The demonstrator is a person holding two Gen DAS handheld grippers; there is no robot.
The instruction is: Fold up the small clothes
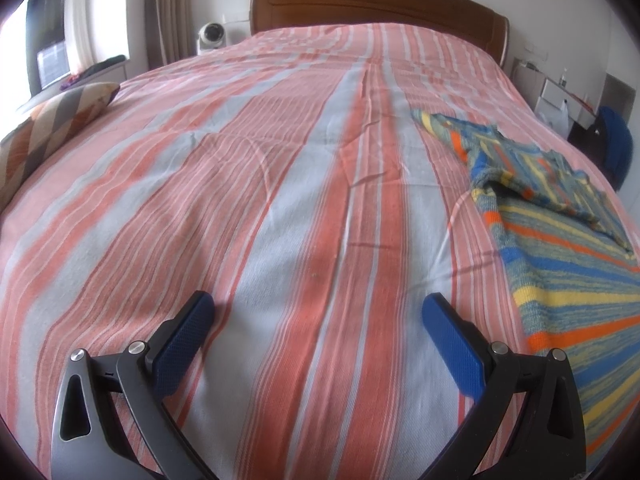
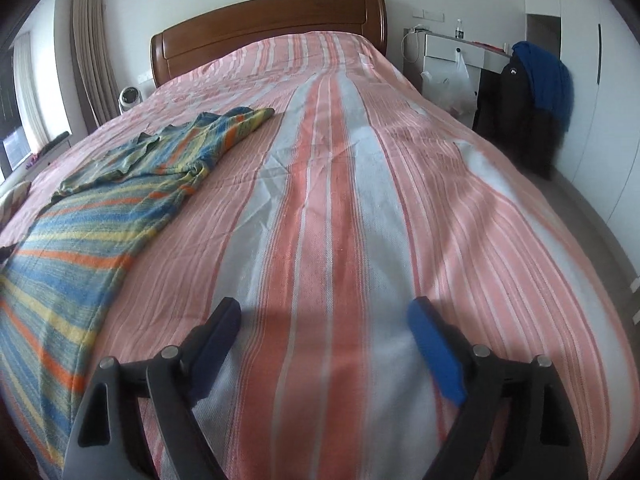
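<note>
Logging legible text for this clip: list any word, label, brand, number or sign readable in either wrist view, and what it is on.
No text can be read in either view.
Small white logo on the black jacket: too small to read.
Label on the bottle on the white desk: too small to read.
Striped garment, bedspread, left gripper and right gripper: no lettering visible.

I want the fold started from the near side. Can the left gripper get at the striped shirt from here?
Probably yes. The left gripper is open over bare bedspread, and the striped shirt lies flat just to its right with nothing between them.
</note>
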